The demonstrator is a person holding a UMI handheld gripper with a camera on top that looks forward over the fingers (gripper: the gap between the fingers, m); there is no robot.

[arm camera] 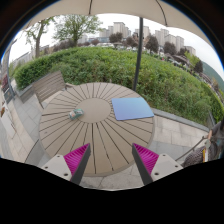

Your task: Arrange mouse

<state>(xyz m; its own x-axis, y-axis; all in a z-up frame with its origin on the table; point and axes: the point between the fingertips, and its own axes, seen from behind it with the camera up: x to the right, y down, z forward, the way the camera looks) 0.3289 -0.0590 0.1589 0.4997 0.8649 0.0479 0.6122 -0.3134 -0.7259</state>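
Gripper poised above a round slatted worktop on a garden terrace.

The gripper (110, 158) hung with its fingers spread and nothing between them, magenta pads (76, 156) low in the frame. The mouse (76, 114) — a small pale shape — sat left of centre on the worktop (100, 135), well apart from the blue-grey mouse pad (132, 108) lying right of centre. A chair (46, 86) stood at the left — a hedge (90, 65) filled the upper frame.
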